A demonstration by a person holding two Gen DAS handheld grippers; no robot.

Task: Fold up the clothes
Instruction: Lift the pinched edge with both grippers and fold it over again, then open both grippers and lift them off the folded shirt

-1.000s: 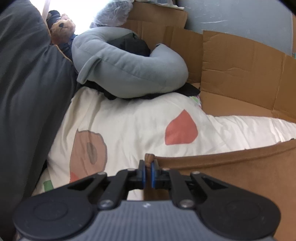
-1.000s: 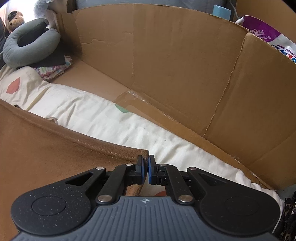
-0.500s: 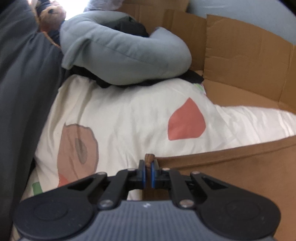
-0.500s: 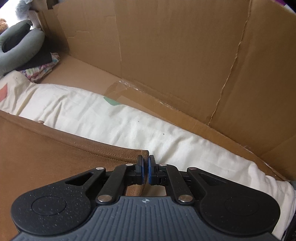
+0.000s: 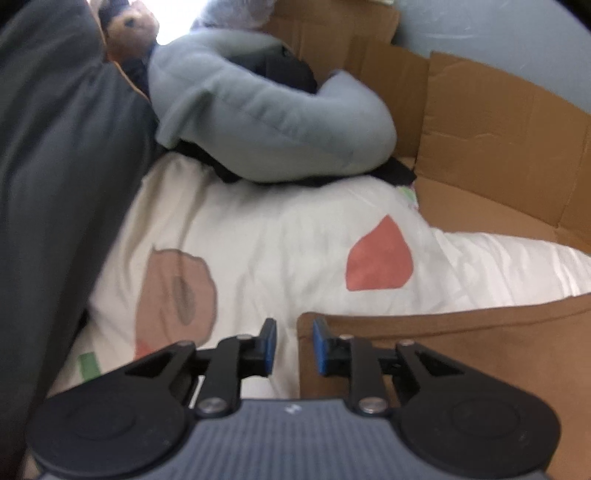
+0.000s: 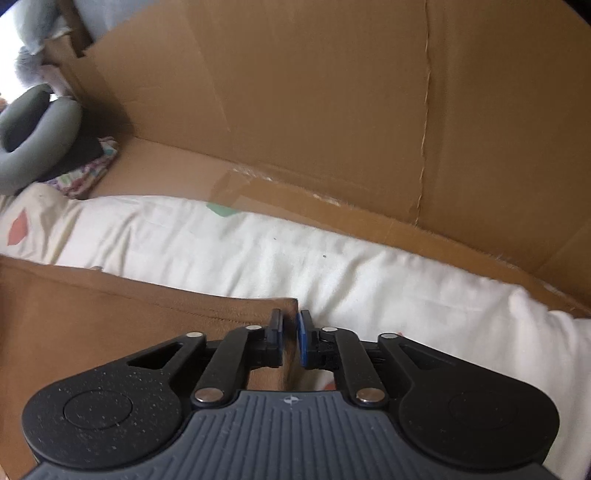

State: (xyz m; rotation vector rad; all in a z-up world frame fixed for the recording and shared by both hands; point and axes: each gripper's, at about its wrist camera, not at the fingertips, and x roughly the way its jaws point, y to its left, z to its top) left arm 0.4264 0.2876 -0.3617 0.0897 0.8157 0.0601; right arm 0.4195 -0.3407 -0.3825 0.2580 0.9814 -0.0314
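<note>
A brown garment (image 5: 443, 350) lies flat on a white printed sheet (image 5: 277, 240). In the left wrist view its near-left corner rests just inside the right finger of my left gripper (image 5: 294, 343), which is open and holds nothing. In the right wrist view the same brown garment (image 6: 110, 314) fills the lower left. Its right corner sits in the narrow gap of my right gripper (image 6: 290, 334), whose blue pads stand slightly apart and do not pinch the cloth. The garment's top edge runs straight between the two corners.
Cardboard walls (image 6: 332, 110) rise behind the white sheet (image 6: 295, 258). A grey U-shaped pillow (image 5: 266, 122) and a teddy bear (image 5: 129, 29) lie at the far left, and a patterned folded cloth (image 6: 88, 173) lies beside the pillow. A dark grey fabric mass (image 5: 55, 166) borders the left side.
Both grippers were shut on the brown garment's corners; now both have opened and let go, the left wide, the right only a little. The garment's edge lies on the sheet.
</note>
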